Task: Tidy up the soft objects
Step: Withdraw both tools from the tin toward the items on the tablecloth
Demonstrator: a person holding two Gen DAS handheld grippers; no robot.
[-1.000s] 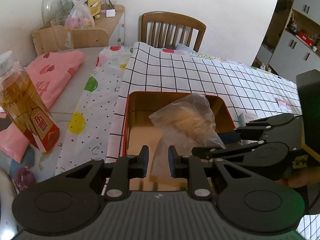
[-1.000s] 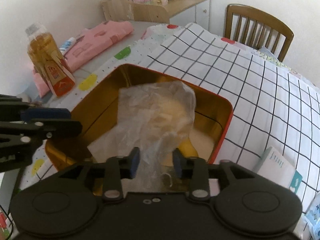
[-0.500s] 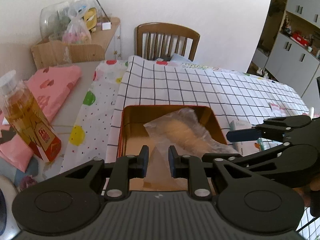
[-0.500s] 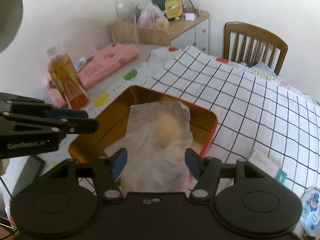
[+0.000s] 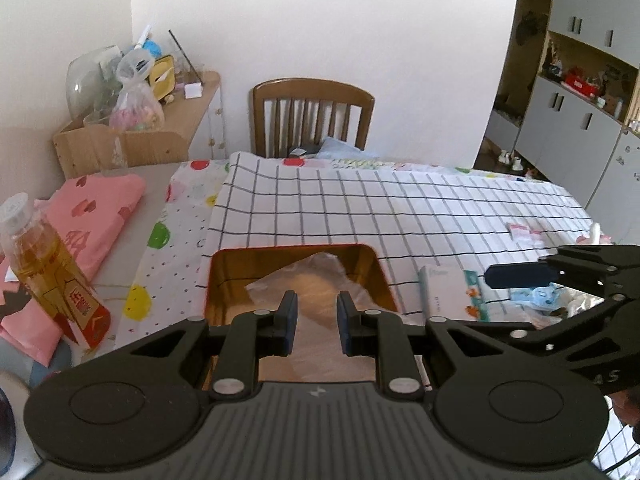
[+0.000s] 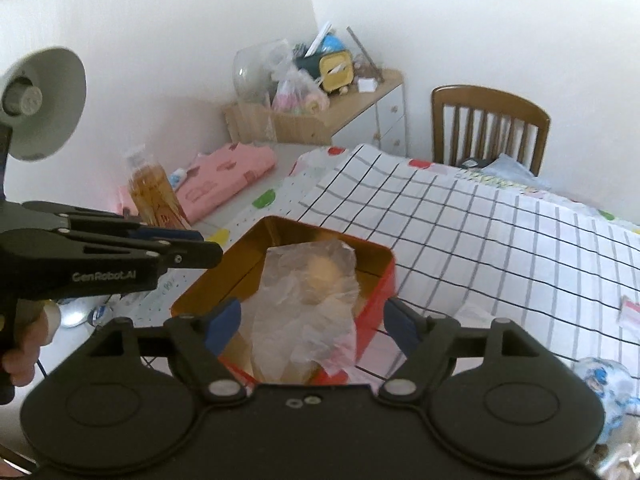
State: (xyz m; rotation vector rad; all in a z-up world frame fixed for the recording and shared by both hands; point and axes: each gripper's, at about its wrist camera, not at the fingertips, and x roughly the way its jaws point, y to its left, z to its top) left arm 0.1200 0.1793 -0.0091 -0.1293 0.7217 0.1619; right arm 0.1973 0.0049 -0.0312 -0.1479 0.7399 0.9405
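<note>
A clear plastic bag (image 5: 316,276) with something soft and yellowish inside lies in the red tin (image 5: 224,280) with a gold lining, on the checked cloth. My left gripper (image 5: 317,320) hovers above the tin's near edge, its jaws a narrow gap apart with nothing between them. In the right wrist view the bag (image 6: 316,288) rests in the tin (image 6: 384,280), partly over its near rim. My right gripper (image 6: 314,318) is above it with its jaws opening wide; the pads stand clear of the bag. The left gripper (image 6: 208,245) shows from the side at the left.
A bottle of amber liquid (image 5: 52,280) and a pink cloth (image 5: 92,208) lie left of the tin. A small white box (image 5: 444,288) and blue-printed packets (image 6: 604,384) sit to its right. A wooden chair (image 5: 312,112) stands behind the table, and a lamp (image 6: 44,100) at the left.
Both grippers have pulled back and up from the tin. The right gripper's jaws have spread and let go of the bag, which has sunk flat into the tin.
</note>
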